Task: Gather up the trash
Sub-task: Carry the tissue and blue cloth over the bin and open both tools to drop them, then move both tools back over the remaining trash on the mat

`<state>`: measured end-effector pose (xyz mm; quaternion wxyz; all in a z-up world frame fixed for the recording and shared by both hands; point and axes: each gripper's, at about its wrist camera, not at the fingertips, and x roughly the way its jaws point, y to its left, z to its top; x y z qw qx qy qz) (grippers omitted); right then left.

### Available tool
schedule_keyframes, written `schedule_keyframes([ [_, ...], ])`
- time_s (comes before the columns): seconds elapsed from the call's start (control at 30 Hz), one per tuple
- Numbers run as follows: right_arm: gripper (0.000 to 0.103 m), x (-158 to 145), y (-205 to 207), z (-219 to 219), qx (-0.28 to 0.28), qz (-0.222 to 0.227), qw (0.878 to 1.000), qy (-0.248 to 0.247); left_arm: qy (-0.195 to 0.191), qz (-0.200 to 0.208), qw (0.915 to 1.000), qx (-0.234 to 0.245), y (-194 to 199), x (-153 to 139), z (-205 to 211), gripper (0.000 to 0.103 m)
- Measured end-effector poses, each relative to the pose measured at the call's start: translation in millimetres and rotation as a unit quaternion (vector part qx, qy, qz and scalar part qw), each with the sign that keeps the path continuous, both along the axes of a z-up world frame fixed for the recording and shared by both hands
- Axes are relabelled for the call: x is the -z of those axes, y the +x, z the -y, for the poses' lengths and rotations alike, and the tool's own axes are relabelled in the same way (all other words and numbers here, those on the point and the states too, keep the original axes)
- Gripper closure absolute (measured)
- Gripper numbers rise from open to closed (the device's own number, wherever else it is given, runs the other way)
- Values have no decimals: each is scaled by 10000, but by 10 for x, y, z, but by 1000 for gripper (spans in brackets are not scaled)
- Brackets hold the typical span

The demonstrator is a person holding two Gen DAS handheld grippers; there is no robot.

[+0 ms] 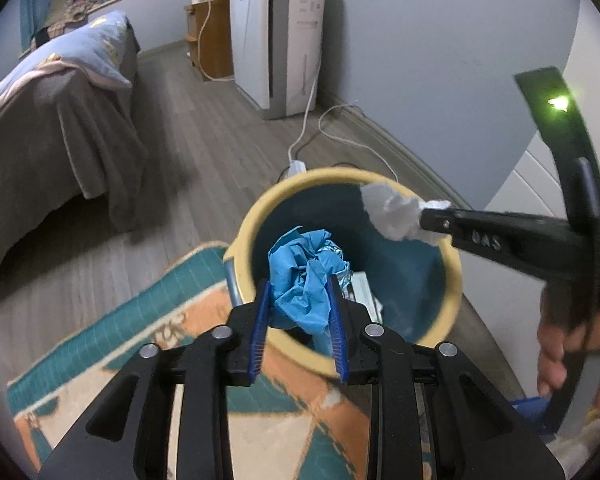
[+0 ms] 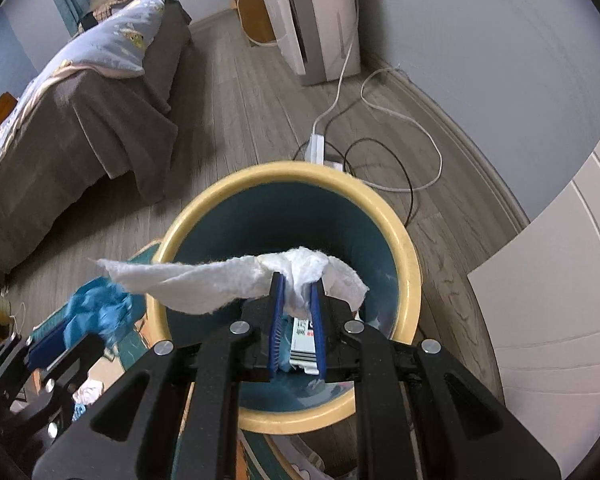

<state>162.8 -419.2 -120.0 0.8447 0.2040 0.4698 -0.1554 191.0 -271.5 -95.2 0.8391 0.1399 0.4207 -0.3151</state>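
Note:
A teal bin with a cream rim (image 1: 256,208) (image 2: 408,264) stands on the floor at the rug's edge. My left gripper (image 1: 300,284) is shut on a crumpled blue paper (image 1: 300,276) and holds it over the bin's near rim; it also shows in the right wrist view (image 2: 100,312). My right gripper (image 2: 298,280) is shut on a white tissue (image 2: 204,280) and holds it over the bin's opening; the tissue also shows in the left wrist view (image 1: 392,210). Crumpled foil (image 1: 334,254) and a flat carton (image 2: 304,340) lie inside the bin.
A patterned rug (image 1: 112,344) lies under the bin's near side. A bed with a brown cover (image 1: 52,128) is at the left. A white appliance (image 1: 276,40), a power strip (image 2: 314,146) and loose cables (image 2: 400,120) lie along the wall behind the bin.

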Motion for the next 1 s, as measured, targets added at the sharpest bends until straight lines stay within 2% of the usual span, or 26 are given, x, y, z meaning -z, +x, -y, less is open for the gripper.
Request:
schedule_keyframes([
  [0.07, 78, -17, -19, -8, -1, 21, 10000, -28, -151, 58, 9998, -63, 47, -49, -6, 61],
  [0.1, 71, -13, -19, -5, -3, 23, 10000, 3, -229, 41, 9997, -80, 65, -59, -27, 55],
  [0.13, 68, -5, -17, 0, -4, 8, 10000, 28, -319, 25, 9994, -106, 76, -71, -59, 44],
  [0.17, 63, 1, -13, 0, 0, 0, 10000, 40, -395, 34, 9991, -128, 74, -78, -95, 37],
  [0.23, 59, 0, -1, 3, -2, -7, 10000, 18, -362, 61, 9992, -186, 68, -76, -142, 32],
  [0.37, 35, -6, 10, -24, -65, 3, 10000, 32, -323, 99, 9985, -441, 50, -74, -307, 11],
  [0.5, 7, -26, 32, -72, -178, 14, 9998, -41, -287, 194, 9970, -689, -26, -120, -554, 8],
  [0.77, 6, -87, 49, -210, -430, 79, 9990, -95, -210, 311, 9920, -1207, -170, -312, -1209, 7],
  [1.0, 6, -167, 88, -544, -957, 71, 9945, -429, -84, 466, 9844, -1692, -352, -508, -1844, 7],
])
